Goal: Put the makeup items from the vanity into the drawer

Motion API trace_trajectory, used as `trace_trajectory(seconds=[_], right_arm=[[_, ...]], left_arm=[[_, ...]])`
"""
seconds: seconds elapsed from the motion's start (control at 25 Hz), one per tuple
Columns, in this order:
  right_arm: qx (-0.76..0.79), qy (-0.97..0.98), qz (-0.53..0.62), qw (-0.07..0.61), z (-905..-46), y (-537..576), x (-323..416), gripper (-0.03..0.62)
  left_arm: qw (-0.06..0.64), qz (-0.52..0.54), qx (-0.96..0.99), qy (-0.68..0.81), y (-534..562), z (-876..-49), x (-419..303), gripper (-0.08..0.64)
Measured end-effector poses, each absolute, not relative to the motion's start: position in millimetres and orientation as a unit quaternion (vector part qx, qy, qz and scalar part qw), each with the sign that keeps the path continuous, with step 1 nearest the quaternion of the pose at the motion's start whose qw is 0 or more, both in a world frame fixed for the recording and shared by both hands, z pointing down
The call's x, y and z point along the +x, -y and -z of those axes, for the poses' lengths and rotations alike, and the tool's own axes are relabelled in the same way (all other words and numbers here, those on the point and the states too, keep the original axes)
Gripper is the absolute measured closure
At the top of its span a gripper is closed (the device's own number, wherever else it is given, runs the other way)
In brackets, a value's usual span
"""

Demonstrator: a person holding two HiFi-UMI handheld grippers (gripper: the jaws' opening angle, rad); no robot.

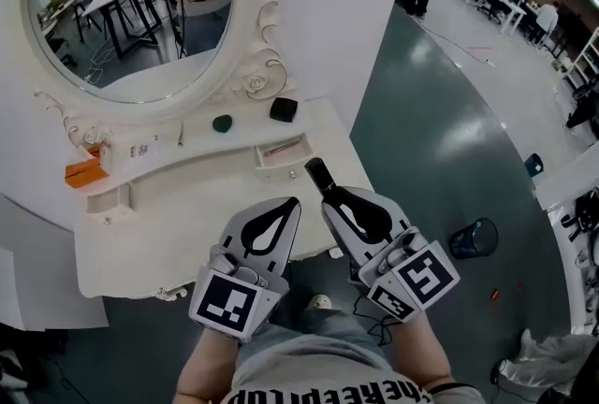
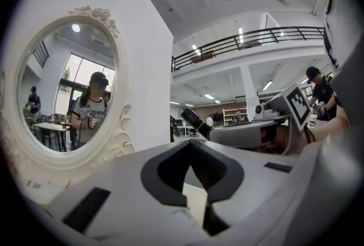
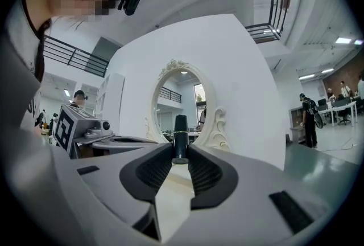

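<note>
A person's right gripper [image 1: 329, 196] is clenched on the lower end of a black tube [image 1: 319, 173], a slim, glossy cylinder with a thin gold band. Most of the tube stands out past the ribbed black pads [image 3: 205, 173]. With so short a hold on so smooth a thing, the tube could likely pivot or slip free if it knocks a rim or the hand swings quickly. A small open drawer [image 1: 281, 150], shallow and narrow, lies just ahead and left of those fingertips, holding something thin, too small to name. A tube let go at a slant might miss it and roll off the curved edge of the vanity [image 1: 159, 234], which is matte white with carved scrolls. The left gripper [image 1: 288, 204] sits just beside the right, its jaws pressed together on nothing. Farther beyond the fingertips rest a rounded green item [image 1: 222, 122] and a squarish black case [image 1: 284, 108]. An orange item [image 1: 82, 172] lies well off to the left, beneath the oval mirror [image 1: 253, 79].
</note>
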State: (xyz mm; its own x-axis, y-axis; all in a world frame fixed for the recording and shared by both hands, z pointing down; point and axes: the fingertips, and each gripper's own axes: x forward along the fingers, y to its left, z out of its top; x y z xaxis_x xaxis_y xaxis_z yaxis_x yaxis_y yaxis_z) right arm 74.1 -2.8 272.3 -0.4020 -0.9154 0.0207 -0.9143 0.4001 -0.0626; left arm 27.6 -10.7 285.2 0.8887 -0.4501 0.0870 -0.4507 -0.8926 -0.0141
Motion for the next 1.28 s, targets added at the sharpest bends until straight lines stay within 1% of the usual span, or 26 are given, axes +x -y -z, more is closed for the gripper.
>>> trace_trajectory(seconds=[0.68, 1.28], right_arm=[[-0.503, -0.863, 0.033, 0.014, -277.3, 6.3, 122.5, 0.489], [-0.500, -0.865, 0.043, 0.012, -286.6, 7.9, 133.1, 0.488]], left_arm=[[-0.001, -0.047, 0.958, 0.283, 8.2, -286.2, 76.3, 0.546], [0.010, -0.056, 0.955, 0.290, 7.1, -295.5, 83.5, 0.546]])
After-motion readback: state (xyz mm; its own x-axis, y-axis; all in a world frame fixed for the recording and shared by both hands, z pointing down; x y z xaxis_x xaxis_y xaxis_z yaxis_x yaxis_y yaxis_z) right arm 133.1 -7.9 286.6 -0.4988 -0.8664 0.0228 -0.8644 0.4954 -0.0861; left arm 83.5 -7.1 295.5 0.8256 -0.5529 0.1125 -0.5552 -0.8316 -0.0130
